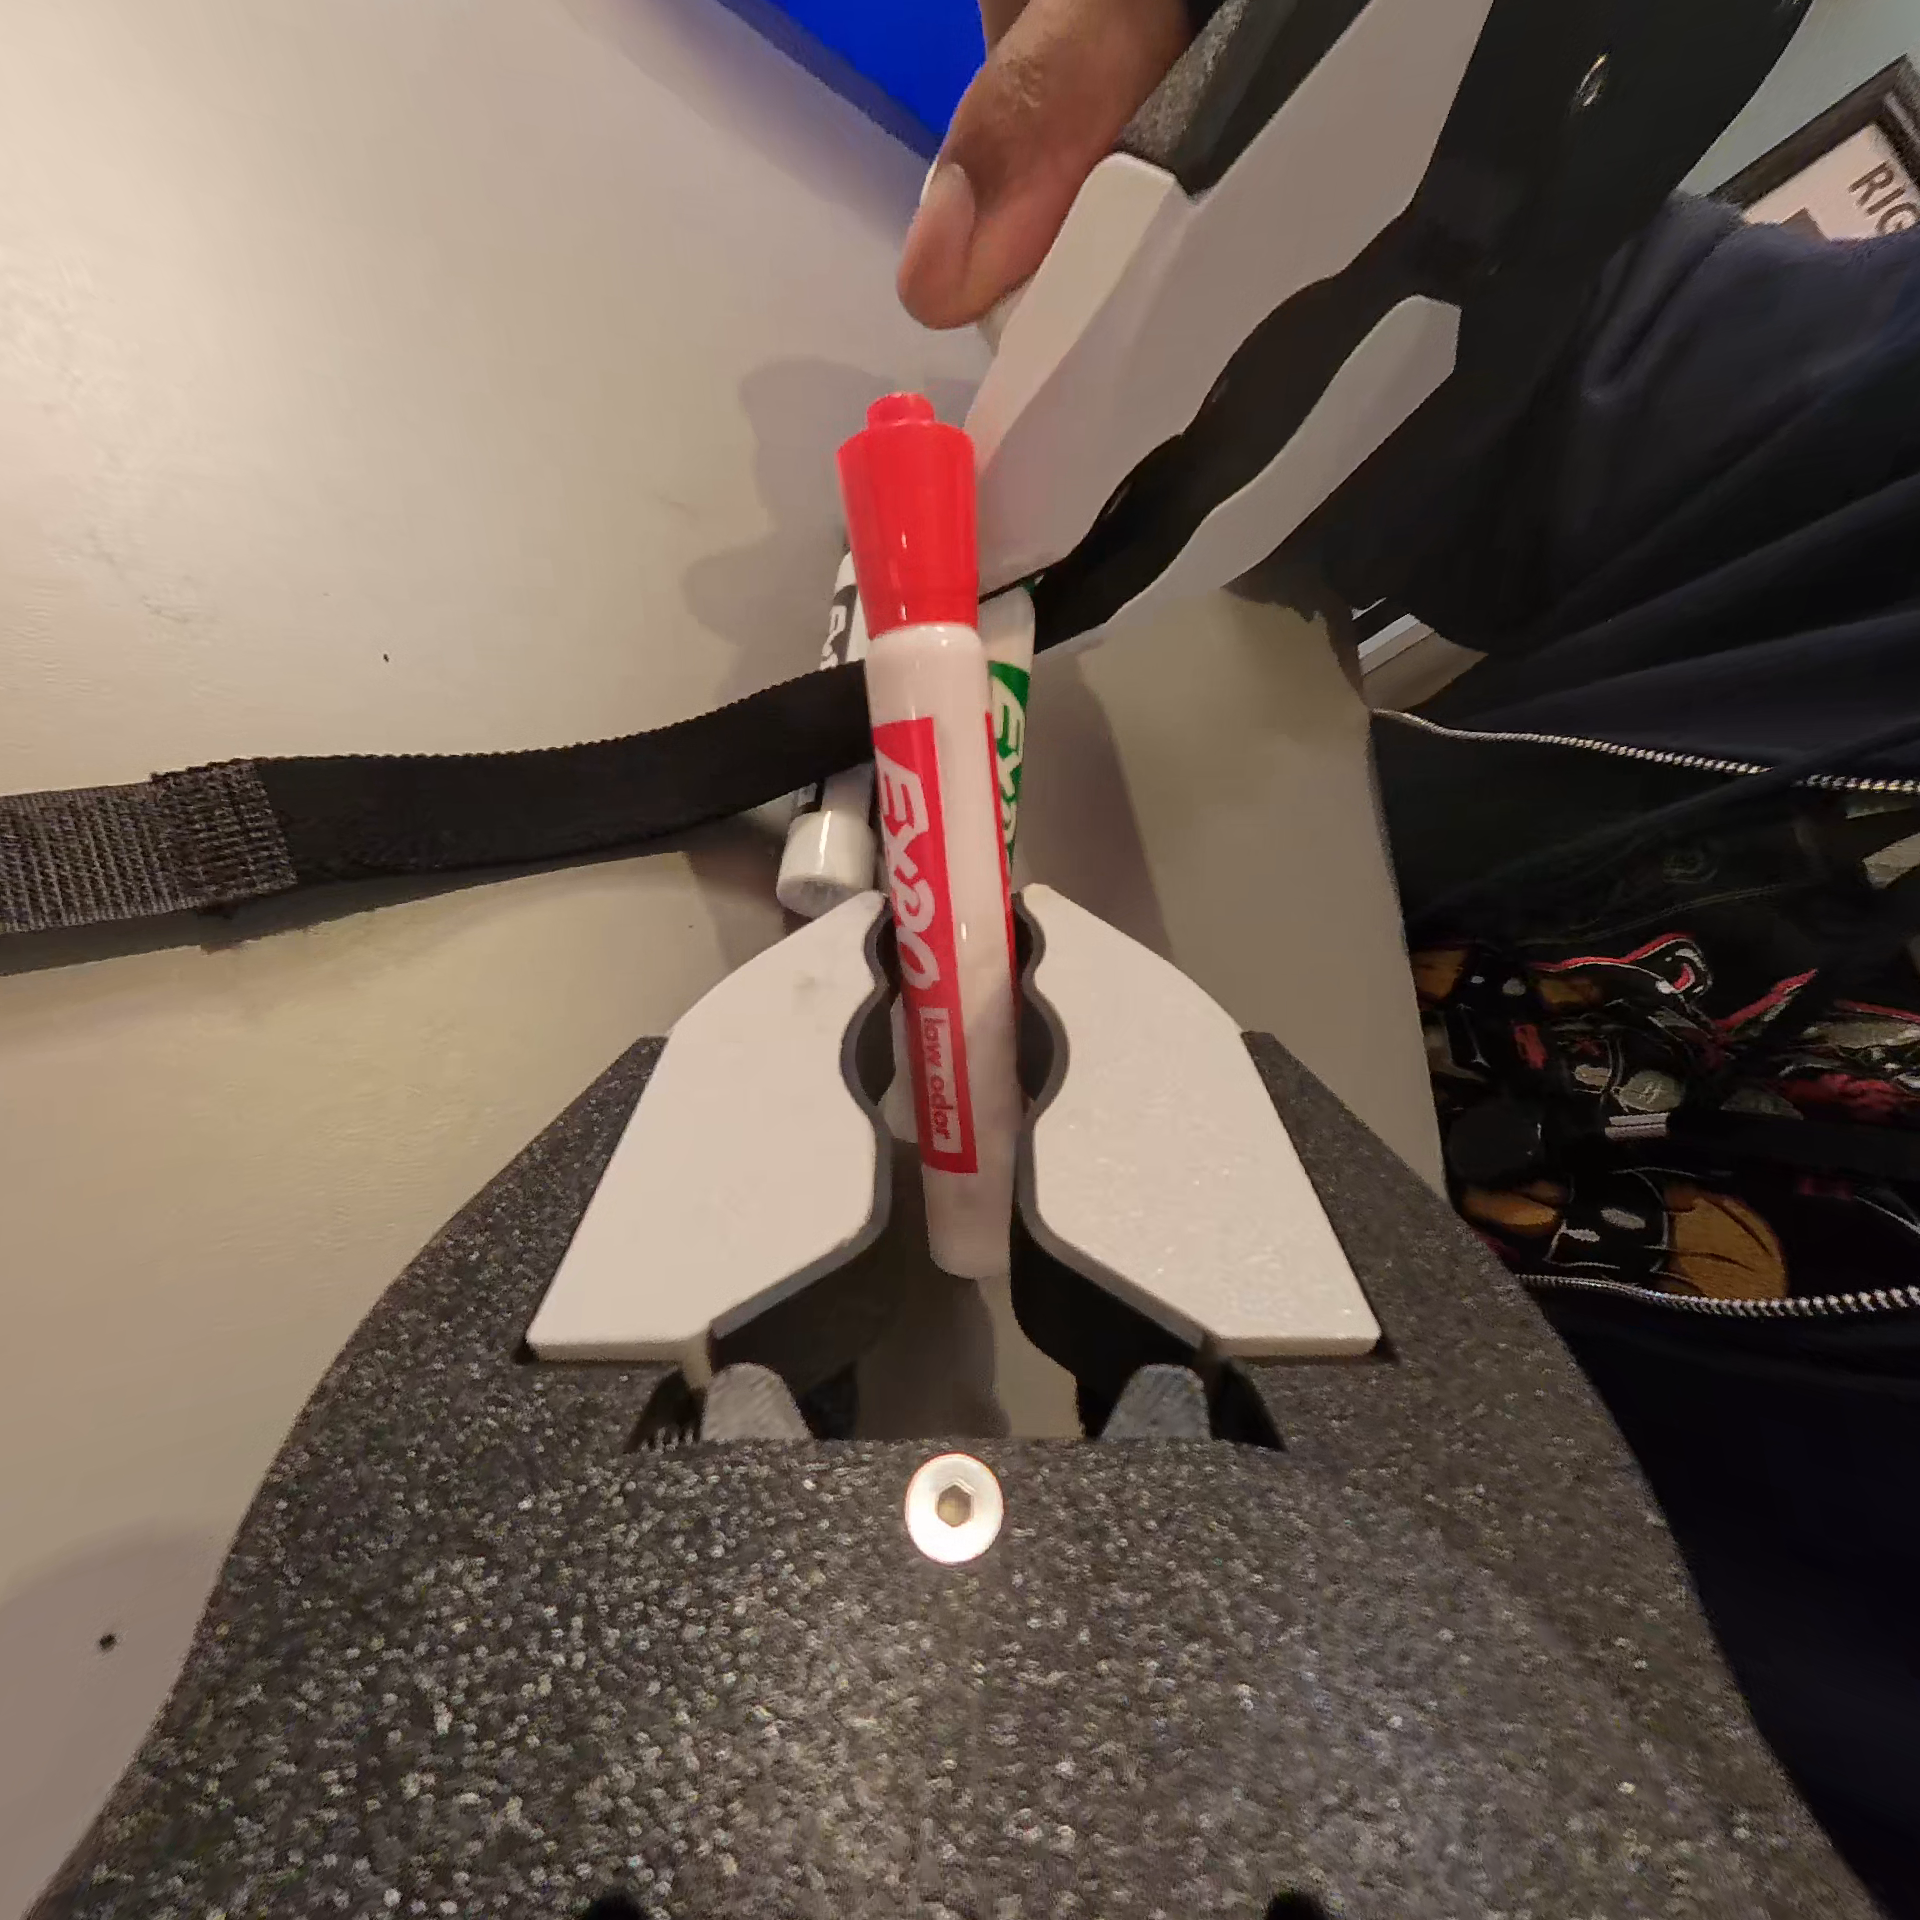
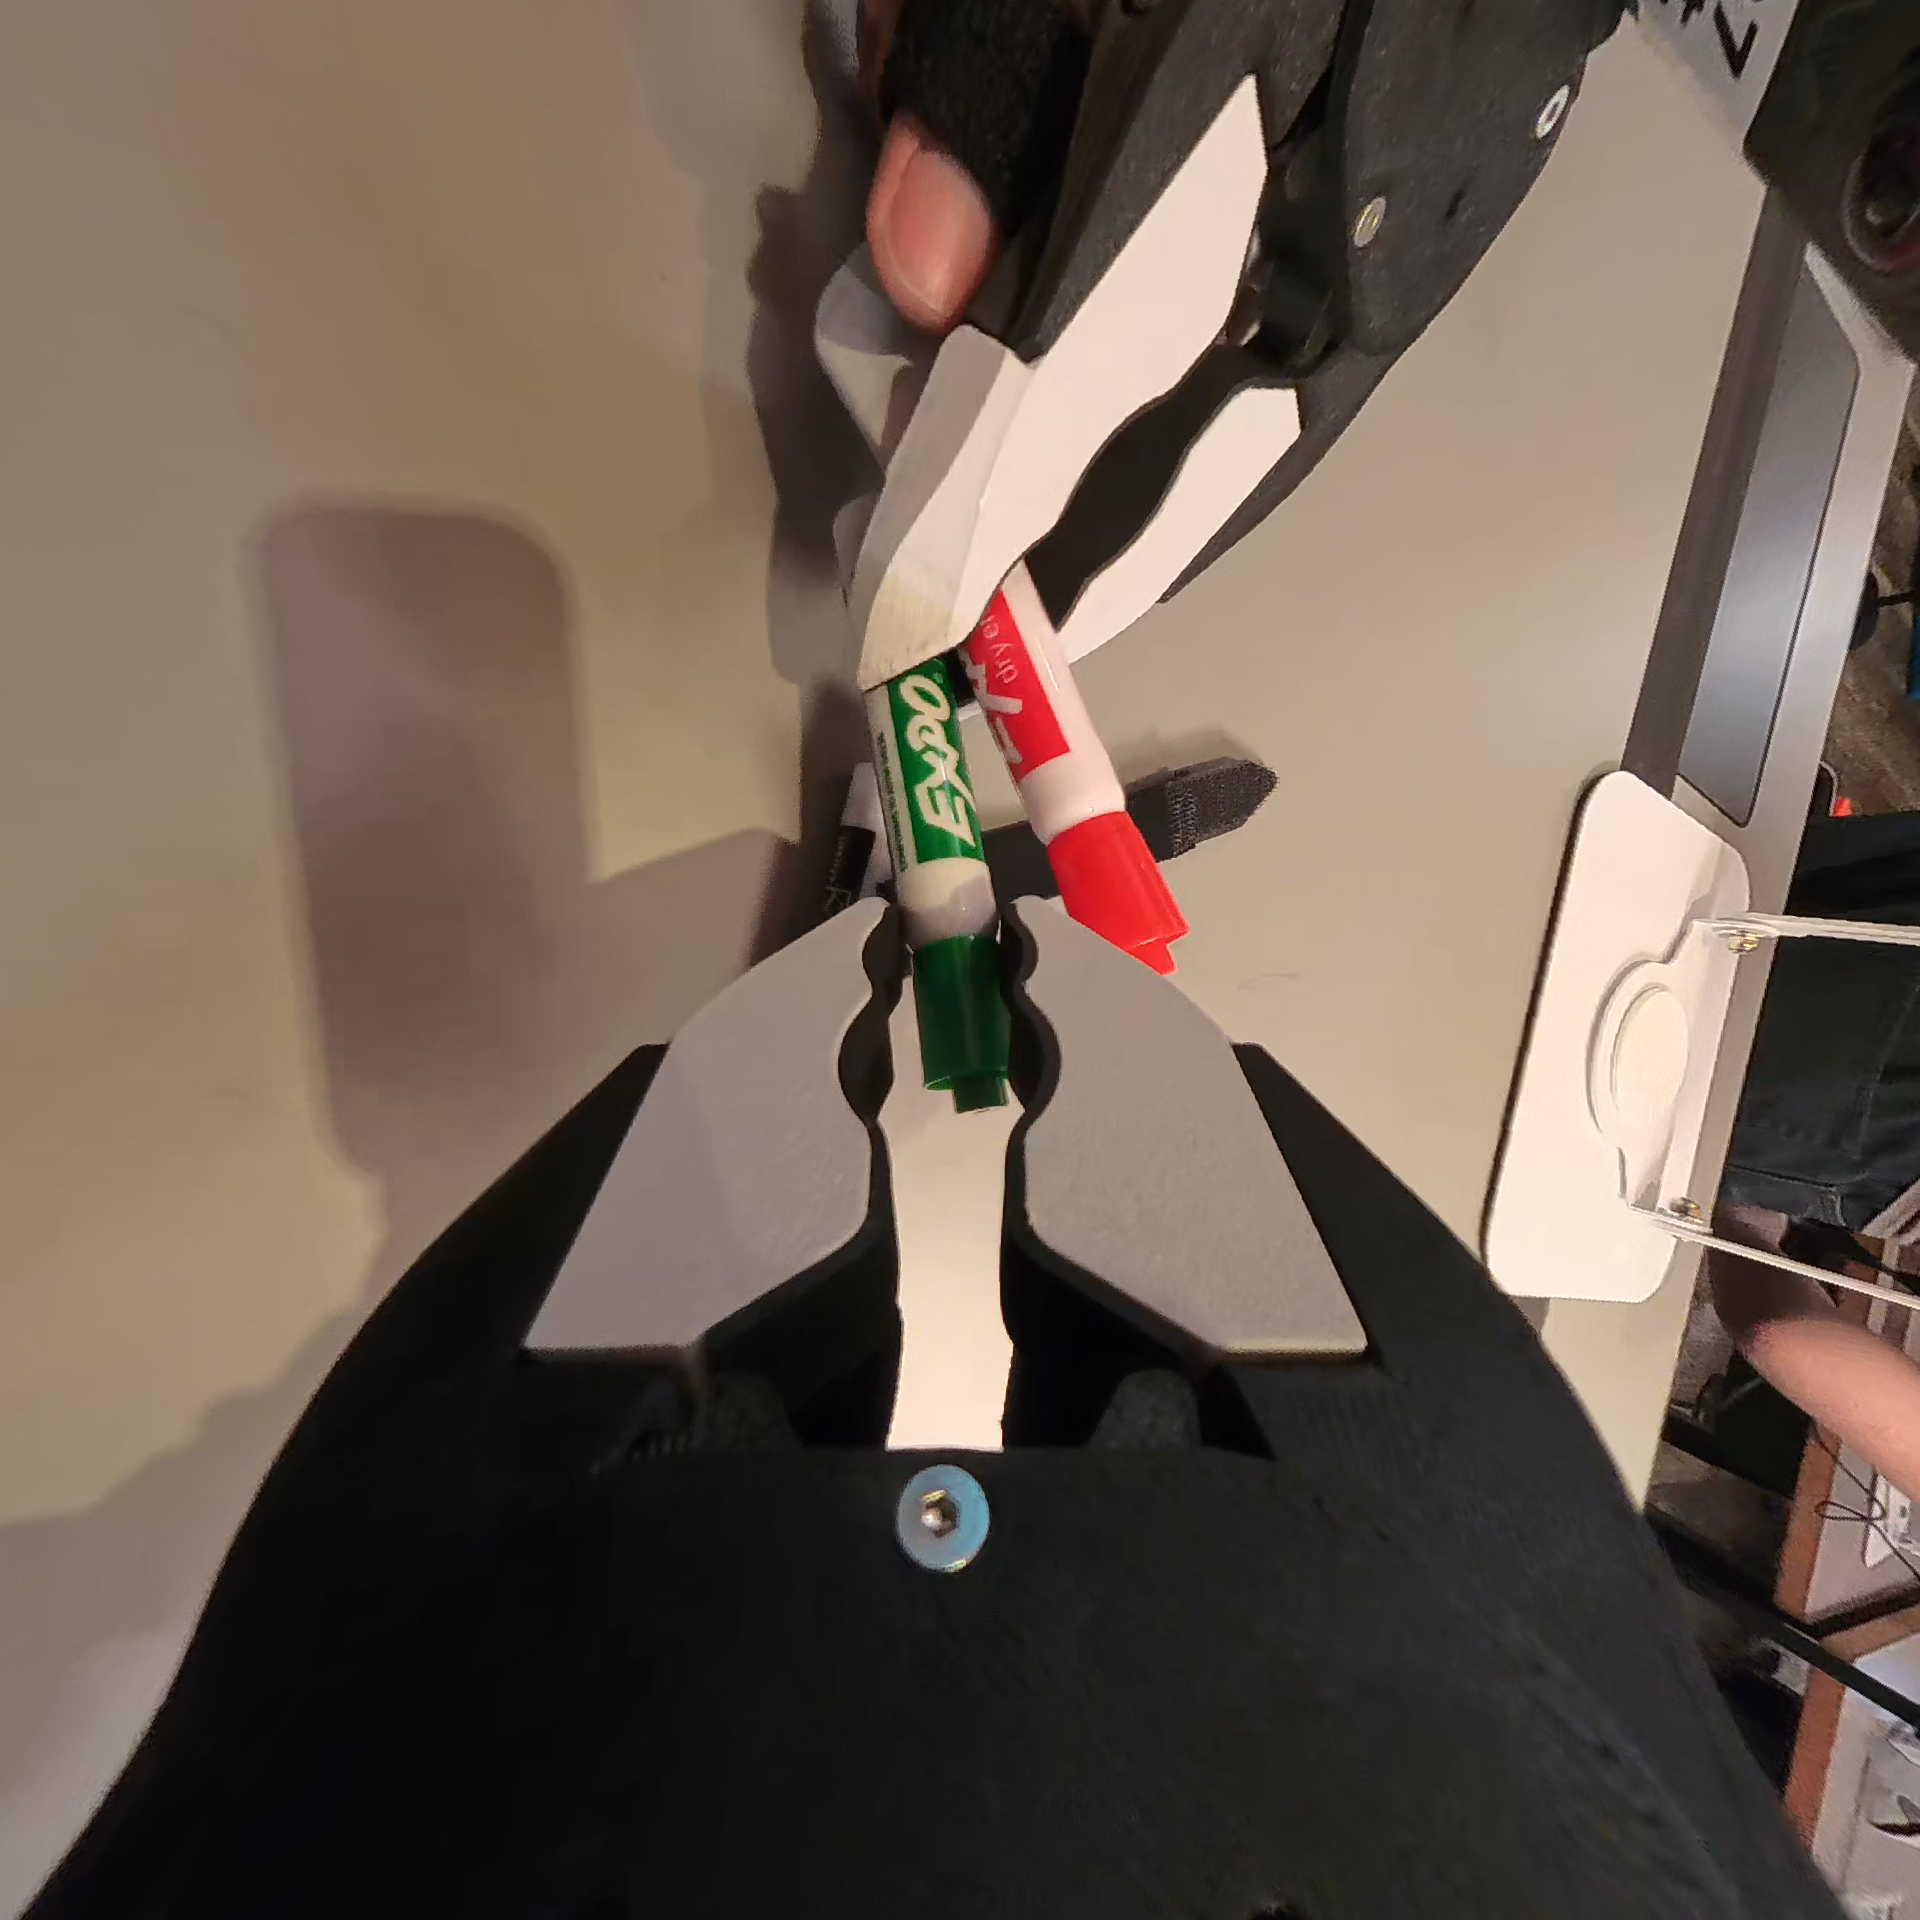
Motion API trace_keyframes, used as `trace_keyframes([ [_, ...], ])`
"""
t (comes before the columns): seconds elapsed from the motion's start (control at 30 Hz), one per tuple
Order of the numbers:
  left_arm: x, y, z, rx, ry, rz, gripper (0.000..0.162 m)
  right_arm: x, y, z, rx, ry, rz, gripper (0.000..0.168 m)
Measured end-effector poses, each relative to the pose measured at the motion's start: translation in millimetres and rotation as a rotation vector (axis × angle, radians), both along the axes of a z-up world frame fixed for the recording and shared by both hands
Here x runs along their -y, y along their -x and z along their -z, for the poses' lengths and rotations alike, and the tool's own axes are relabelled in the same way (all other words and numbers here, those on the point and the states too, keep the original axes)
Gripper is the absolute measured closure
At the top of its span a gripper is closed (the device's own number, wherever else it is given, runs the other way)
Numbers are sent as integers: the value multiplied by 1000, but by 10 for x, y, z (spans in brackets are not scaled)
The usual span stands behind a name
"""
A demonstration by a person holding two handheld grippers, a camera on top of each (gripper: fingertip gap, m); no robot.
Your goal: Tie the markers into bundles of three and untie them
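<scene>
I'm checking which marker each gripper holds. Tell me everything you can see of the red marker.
The red marker has a white, glossy, plastic-looking barrel with a red printed label and a red cap that is on. The left gripper is shut on the barrel's lower half, so the cap end points away from it. It lies beside the green marker, over the black strap. The right gripper's finger seems to touch its cap.

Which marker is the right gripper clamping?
The green-capped marker, held near its cap by the right gripper. The red-capped marker sits in the left gripper instead.
</scene>
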State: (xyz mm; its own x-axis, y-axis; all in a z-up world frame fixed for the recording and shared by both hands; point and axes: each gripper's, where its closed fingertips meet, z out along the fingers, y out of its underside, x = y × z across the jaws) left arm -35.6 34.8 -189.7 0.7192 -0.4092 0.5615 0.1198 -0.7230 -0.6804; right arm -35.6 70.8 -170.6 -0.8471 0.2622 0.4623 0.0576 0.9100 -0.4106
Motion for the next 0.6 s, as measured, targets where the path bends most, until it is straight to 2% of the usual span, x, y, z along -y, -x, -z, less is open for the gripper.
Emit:
trace_keyframes([
  [0.23,-9,-2,146,-175,-4,20,140,100,-7,30,35,92,-27,152],
  [0.4,-7,0,197,-270,-24,52,142,86,2,75,36,94,-35,151],
  [0.6,-86,68,89,-203,-66,-7,142,36,116,-46,-25,184,13,146],
])
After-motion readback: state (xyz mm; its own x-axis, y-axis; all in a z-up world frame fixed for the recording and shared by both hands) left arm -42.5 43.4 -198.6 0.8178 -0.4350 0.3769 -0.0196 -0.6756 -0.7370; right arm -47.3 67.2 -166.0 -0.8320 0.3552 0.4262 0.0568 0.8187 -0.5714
